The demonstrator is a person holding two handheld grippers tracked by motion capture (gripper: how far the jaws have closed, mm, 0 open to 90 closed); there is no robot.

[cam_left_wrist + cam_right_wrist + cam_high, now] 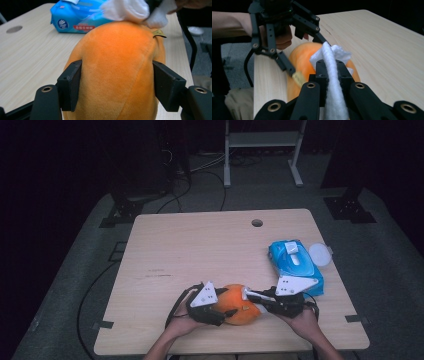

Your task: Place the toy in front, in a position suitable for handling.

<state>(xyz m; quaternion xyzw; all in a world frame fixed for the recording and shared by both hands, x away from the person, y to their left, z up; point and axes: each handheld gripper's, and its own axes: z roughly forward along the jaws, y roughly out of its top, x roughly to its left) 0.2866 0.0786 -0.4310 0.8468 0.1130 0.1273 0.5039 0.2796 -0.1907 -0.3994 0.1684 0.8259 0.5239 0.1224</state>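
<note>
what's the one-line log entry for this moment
left gripper: shut on orange plush toy | right gripper: shut on white wipe, touching toy

The orange plush toy [112, 75] is cut off by the left gripper view's bottom edge.

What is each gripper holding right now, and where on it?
The left gripper clamps the orange plush toy across its sides. The right gripper pinches a white wipe along its folded middle, pressing it on the toy.
</note>
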